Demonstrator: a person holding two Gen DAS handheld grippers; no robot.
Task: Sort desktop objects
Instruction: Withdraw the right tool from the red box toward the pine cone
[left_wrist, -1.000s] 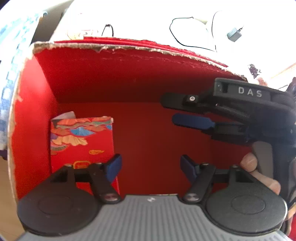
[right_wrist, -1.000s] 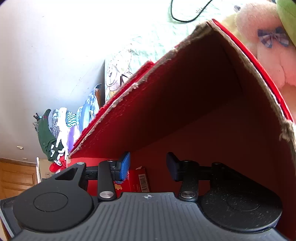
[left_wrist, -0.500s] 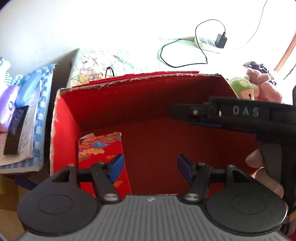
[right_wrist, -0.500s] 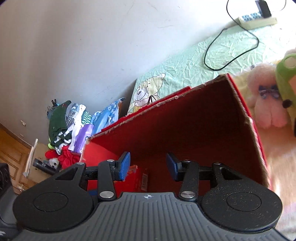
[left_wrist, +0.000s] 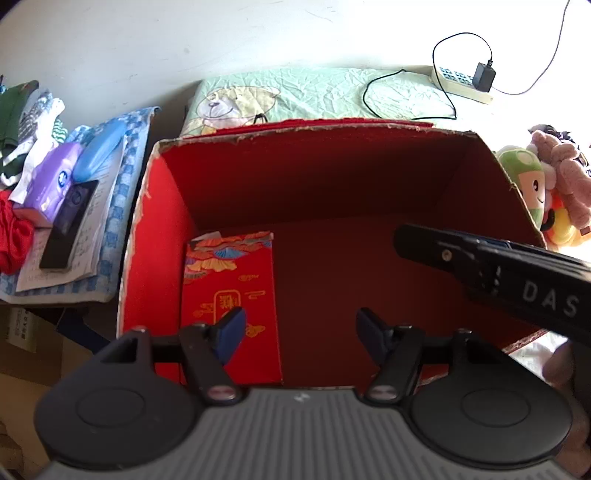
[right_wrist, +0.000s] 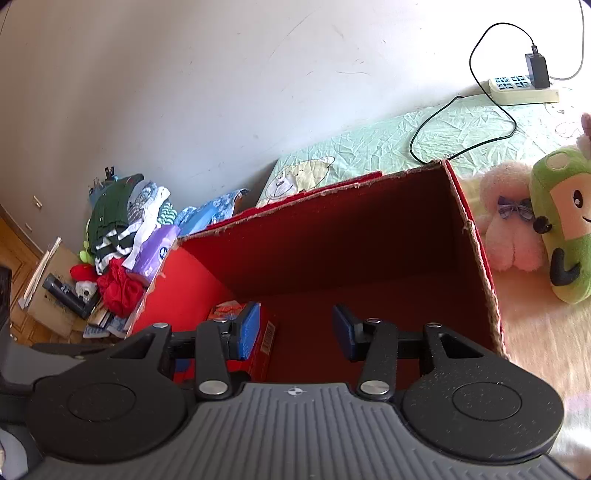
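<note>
Since the red packet (left_wrist: 229, 295) lies flat in the red box (left_wrist: 332, 177), both the left tongs (left_wrist: 297, 328) and right tongs (right_wrist: 291, 330) hover wide open, empty, free to fetch more.

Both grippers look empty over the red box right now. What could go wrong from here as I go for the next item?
The right gripper and left gripper, jaws open, hang close together above the red box; they could collide on the way out. The box's torn rim could catch a jaw and drag the box. The purple tissue pack sits in a crowded pile, so grabbing it may shift the phone.
</note>
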